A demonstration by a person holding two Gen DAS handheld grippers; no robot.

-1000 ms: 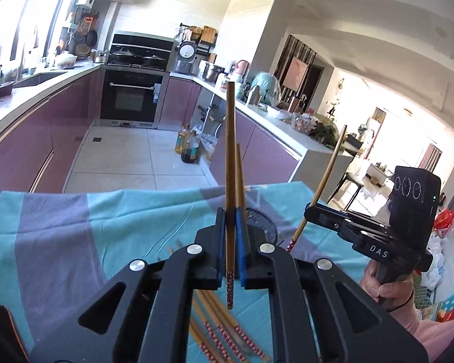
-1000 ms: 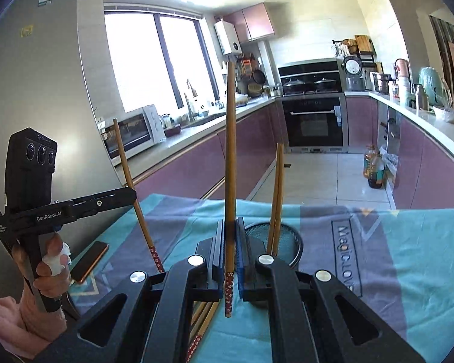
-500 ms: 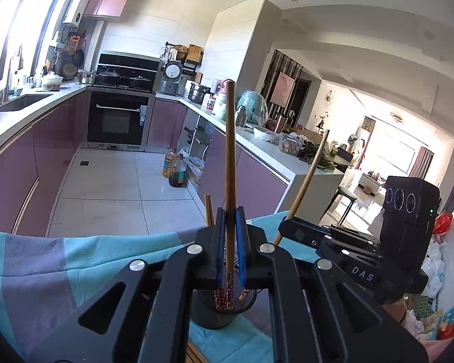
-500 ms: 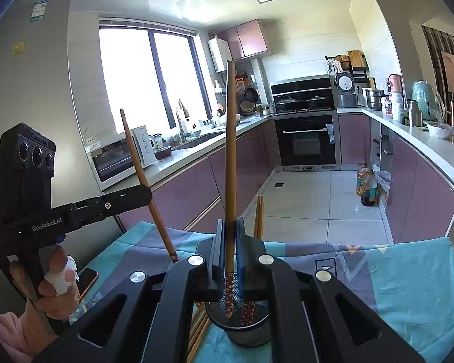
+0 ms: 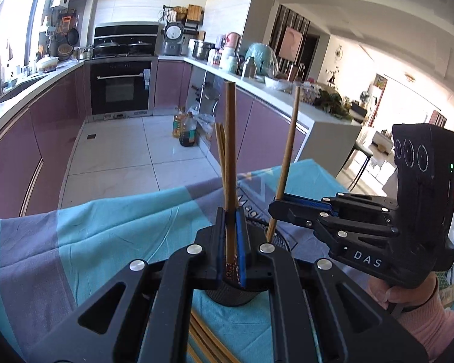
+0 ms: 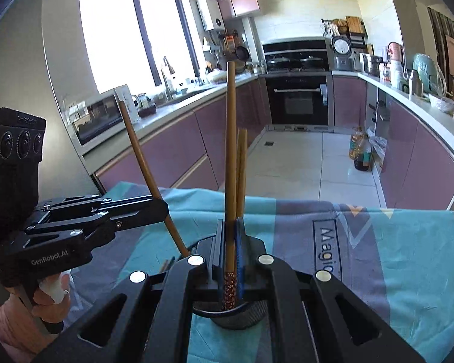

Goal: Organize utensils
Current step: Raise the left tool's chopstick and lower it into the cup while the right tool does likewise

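In the left wrist view my left gripper [image 5: 230, 230] is shut on an upright wooden chopstick [image 5: 230, 151]. Its patterned lower end hangs just over the black mesh cup [image 5: 233, 296]. Two chopsticks [image 5: 219, 148] stand in that cup. To the right, my right gripper [image 5: 277, 208] is shut on a second, tilted chopstick [image 5: 287, 151] beside the cup's rim. The right wrist view shows the right gripper [image 6: 230, 233] clamping its chopstick [image 6: 230, 151] above the cup [image 6: 236, 314]. There the left gripper [image 6: 162, 208] holds its chopstick [image 6: 139, 151] at the left.
The cup stands on a teal and grey cloth [image 5: 106, 236] over the table. Several loose chopsticks [image 5: 205, 341] lie on the cloth near me, and their ends [image 6: 166, 264] show left of the cup. Beyond the table's far edge is the kitchen floor with oil bottles [image 5: 186, 130].
Both grippers have moved forward and down with their chopsticks. The cup, a little way ahead before, now sits right under the fingers, and the chopsticks' patterned ends have come down to its rim.
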